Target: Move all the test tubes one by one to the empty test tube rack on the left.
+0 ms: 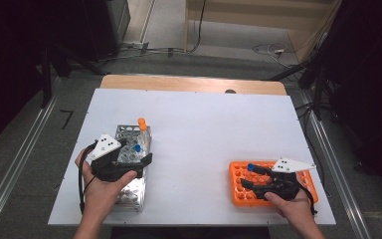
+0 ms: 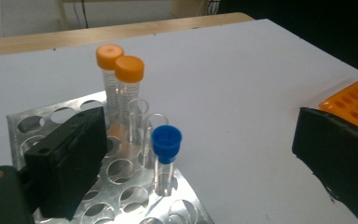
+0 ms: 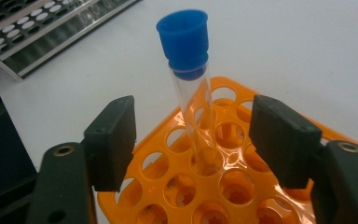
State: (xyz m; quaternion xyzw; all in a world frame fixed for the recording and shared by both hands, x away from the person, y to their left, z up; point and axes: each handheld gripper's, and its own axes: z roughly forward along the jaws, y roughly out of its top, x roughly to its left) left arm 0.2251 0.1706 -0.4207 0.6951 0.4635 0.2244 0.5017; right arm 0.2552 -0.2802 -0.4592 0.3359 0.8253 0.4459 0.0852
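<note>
My left gripper (image 1: 137, 150) hovers over a metal tube rack (image 1: 129, 194) at the table's left. Its jaws stand wide open (image 2: 200, 135) around a blue-capped clear tube (image 2: 166, 142) that stands in the rack, with neither pad touching it. Two orange-capped tubes (image 2: 129, 70) stand in the rack just beyond. At the table's right, my right gripper (image 1: 251, 178) is over an orange tube rack (image 1: 238, 196). Its jaws (image 3: 193, 126) flank another blue-capped tube (image 3: 184, 39) that leans in a hole of the orange rack (image 3: 242, 205). Gaps show between the tube and both pads (image 3: 114, 135).
The racks sit on a white sheet (image 1: 204, 124) over a wooden table, with bare sheet between them and behind. The orange rack lies close to the sheet's front right edge. The metal rack (image 3: 37, 28) also appears far off in the right gripper view.
</note>
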